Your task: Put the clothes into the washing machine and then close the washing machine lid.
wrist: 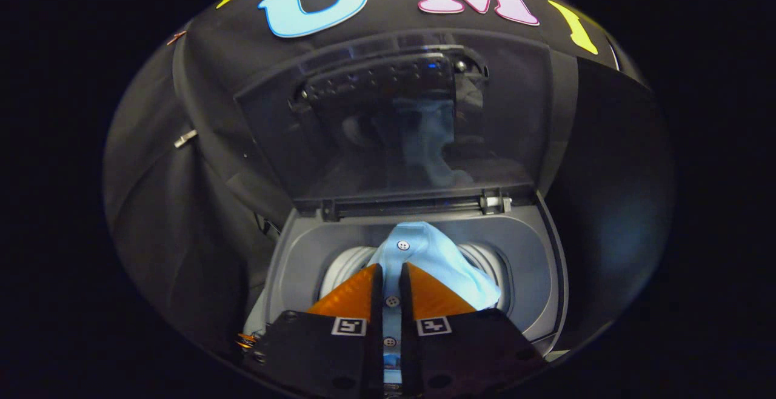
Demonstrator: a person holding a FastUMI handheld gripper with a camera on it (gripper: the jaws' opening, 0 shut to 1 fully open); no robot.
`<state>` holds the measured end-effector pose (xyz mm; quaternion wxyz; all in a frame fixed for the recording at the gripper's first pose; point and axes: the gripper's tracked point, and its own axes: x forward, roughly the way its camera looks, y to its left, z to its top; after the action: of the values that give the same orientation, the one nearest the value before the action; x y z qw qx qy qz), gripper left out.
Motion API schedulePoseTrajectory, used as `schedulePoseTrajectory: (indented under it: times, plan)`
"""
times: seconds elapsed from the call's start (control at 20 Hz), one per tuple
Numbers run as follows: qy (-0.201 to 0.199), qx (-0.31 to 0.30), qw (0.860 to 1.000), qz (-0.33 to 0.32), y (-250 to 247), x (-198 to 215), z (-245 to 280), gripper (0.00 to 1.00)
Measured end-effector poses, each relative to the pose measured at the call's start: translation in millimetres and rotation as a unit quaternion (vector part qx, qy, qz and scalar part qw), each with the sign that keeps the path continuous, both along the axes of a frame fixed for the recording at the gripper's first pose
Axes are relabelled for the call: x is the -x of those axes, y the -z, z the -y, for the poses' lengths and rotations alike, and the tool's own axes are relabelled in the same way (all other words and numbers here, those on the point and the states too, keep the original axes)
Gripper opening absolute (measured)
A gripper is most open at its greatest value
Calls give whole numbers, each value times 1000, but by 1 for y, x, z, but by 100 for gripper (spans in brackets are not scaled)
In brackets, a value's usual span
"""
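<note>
The washing machine (418, 247) is the biggest thing, and it sits in the middle and lower part of the frame with its top open. Its lid (394, 126) stands up at the back, in the upper middle. The lid is dark and see-through, and a pale blue shape shines on it. Under the lid is the grey rim, and inside that is the round drum (485, 262).

A light blue shirt (442, 259) hangs over the drum opening, in the lower middle of the frame. It is long and thin here. Its strip of buttons runs straight from the bottom of the frame up toward the lid's hinge. The rest of the cloth spreads to the right, over the drum.

The tongs (390, 284) are at the bottom middle. They are closed tight on the shirt, with both fingers (354, 296) pressing the button strip between them.
</note>
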<state>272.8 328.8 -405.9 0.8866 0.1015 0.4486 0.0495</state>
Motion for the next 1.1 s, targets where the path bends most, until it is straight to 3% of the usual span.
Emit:
schedulePoseTrajectory:
  times: [0.3, 0.45, 0.65, 1.1]
  plan:
    - [-12, 68, 997, 15, 1, 4, 4, 100]
    - [-10, 78, 995, 59, -31, 1, 4, 100]
    - [6, 46, 991, 122, -94, -1, -2, 100]
    - [44, 30, 965, 255, -229, -32, 21, 100]
